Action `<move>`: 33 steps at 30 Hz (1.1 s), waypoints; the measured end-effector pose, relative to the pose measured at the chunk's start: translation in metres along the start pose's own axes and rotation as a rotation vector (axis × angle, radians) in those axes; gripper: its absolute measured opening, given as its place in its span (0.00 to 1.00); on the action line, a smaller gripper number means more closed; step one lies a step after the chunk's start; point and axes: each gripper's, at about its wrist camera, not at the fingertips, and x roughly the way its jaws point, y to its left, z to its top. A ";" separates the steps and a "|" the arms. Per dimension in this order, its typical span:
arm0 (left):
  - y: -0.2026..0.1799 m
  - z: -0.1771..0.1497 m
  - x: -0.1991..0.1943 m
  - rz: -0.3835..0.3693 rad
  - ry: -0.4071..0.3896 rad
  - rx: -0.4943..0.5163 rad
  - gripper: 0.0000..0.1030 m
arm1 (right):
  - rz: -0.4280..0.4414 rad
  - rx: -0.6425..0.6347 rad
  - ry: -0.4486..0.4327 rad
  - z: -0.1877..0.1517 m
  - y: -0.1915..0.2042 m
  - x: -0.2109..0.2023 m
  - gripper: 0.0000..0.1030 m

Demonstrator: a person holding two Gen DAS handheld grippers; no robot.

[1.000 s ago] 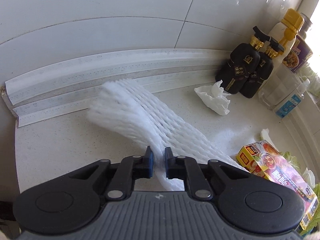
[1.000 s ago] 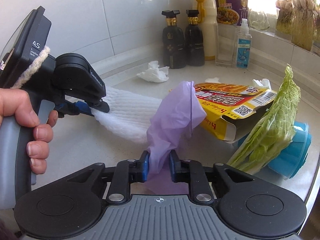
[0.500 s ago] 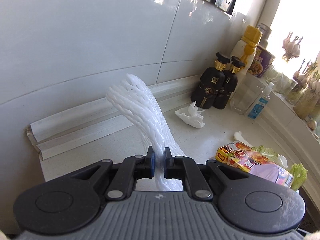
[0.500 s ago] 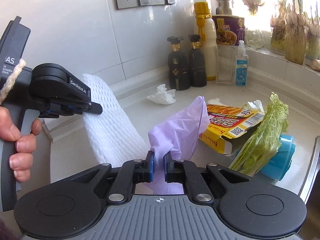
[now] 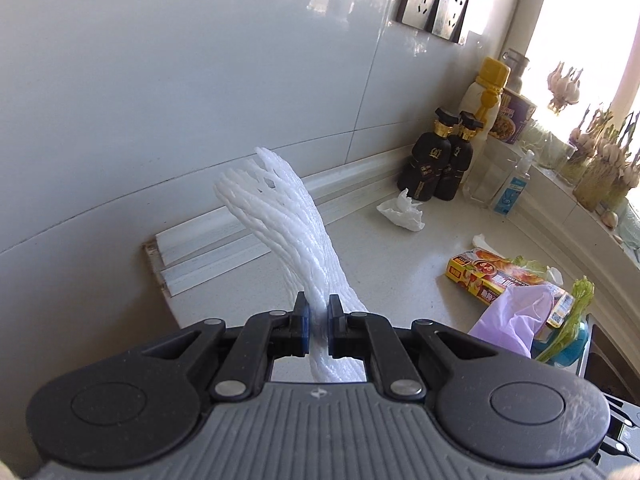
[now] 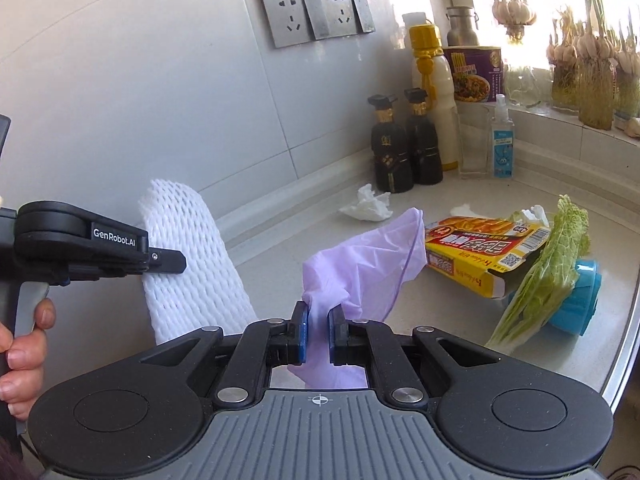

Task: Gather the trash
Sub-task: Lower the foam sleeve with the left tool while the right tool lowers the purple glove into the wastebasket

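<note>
Both tools clamped on trash, lifted above surface (image 5: 400, 264).
Left tool (image 5: 319, 322) pinches white foam net (image 5: 280, 216); right tool (image 6: 318, 330) pinches purple bag (image 6: 360, 256); yellow box (image 6: 476, 252) near.

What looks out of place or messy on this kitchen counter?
Litter on the counter: a crumpled tissue by the dark bottles, a torn-open yellow box, and a cabbage leaf draped over a tipped blue cup. Foam netting and a purple bag are already held.
</note>
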 end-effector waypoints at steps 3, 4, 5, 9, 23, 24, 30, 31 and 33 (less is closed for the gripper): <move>0.010 -0.006 -0.012 0.010 0.000 0.008 0.07 | 0.015 -0.015 0.002 -0.001 0.014 -0.005 0.07; 0.013 -0.007 -0.015 0.011 0.002 0.007 0.07 | 0.022 -0.018 0.003 -0.002 0.019 -0.006 0.07; 0.017 -0.009 -0.018 0.012 0.005 0.005 0.07 | 0.030 -0.020 0.005 -0.002 0.023 -0.008 0.07; 0.032 -0.016 -0.029 0.015 0.017 -0.014 0.07 | 0.066 -0.033 0.013 -0.001 0.043 -0.013 0.07; 0.093 -0.055 -0.046 0.040 0.084 -0.074 0.07 | 0.153 -0.083 0.075 -0.016 0.096 -0.013 0.07; 0.098 -0.060 -0.044 0.046 0.099 -0.075 0.07 | 0.158 -0.089 0.083 -0.018 0.100 -0.012 0.07; 0.120 -0.097 -0.019 0.074 0.206 -0.097 0.07 | 0.188 -0.137 0.155 -0.044 0.123 -0.002 0.07; 0.123 -0.103 -0.014 0.078 0.225 -0.104 0.07 | 0.191 -0.150 0.169 -0.049 0.127 0.000 0.07; 0.131 -0.117 -0.004 0.091 0.269 -0.120 0.07 | 0.194 -0.180 0.197 -0.061 0.135 0.003 0.07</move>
